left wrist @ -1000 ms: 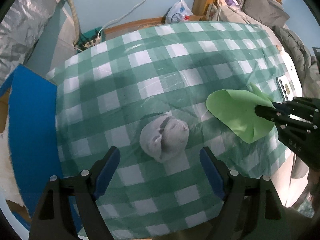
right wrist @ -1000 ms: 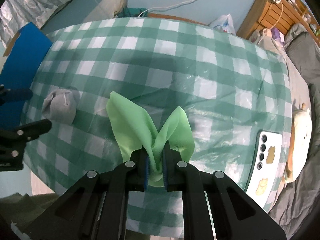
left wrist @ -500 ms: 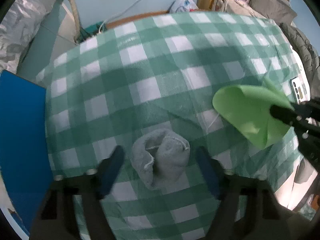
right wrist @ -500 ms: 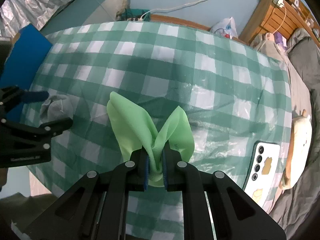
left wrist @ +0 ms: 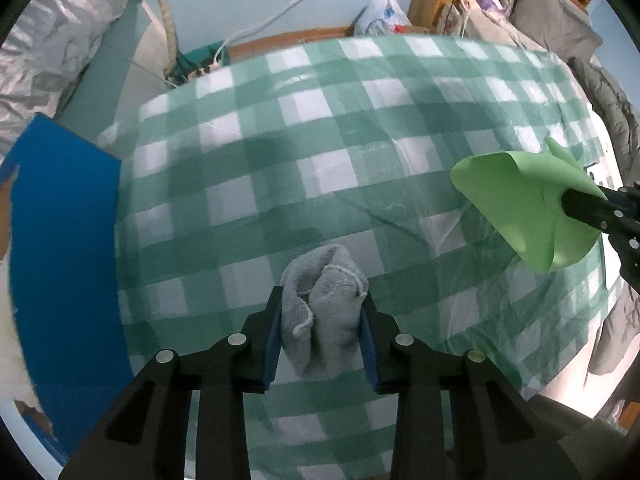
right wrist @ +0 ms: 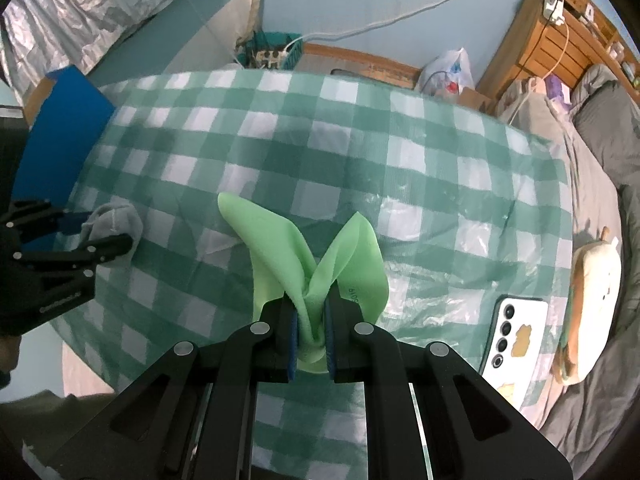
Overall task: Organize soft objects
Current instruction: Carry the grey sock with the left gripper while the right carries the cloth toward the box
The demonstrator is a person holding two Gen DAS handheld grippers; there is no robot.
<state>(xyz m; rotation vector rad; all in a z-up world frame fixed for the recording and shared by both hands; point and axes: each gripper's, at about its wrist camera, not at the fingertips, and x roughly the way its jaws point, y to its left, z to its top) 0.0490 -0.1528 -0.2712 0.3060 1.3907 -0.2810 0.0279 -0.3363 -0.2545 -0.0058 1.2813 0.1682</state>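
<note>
**Grey towel caught between closing tongs**

Towel first: the bunched grey towel [left wrist: 325, 312] lies on the checked tabletop [left wrist: 360, 128], near its front edge, and is now bracketed by the left tongs [left wrist: 320, 320]. A second ago those jaws stood wide apart either side of it; they have just been closing, and the blue pads [left wrist: 273, 336] are now seen pressed against the towel's flanks, so a grip is judged to be made or very nearly made. The cloth is not yet lifted from the tabletop.

Well apart, toward the other side, the light green cloth [right wrist: 316, 264] is held off the surface by the right tongs [right wrist: 311, 340], which are clamped tight on its gathered middle, two flaps spreading upward; this grip is unchanged from a second ago.

Further out, a phone [right wrist: 512, 344] lies on the tabletop near the right edge, a plush toy [right wrist: 596, 300] rests on grey bedding beyond it, and a blue board [left wrist: 60, 240] stands beside the left edge.

With both soft things in hand, carrying them to a common place is judged possible next.
</note>
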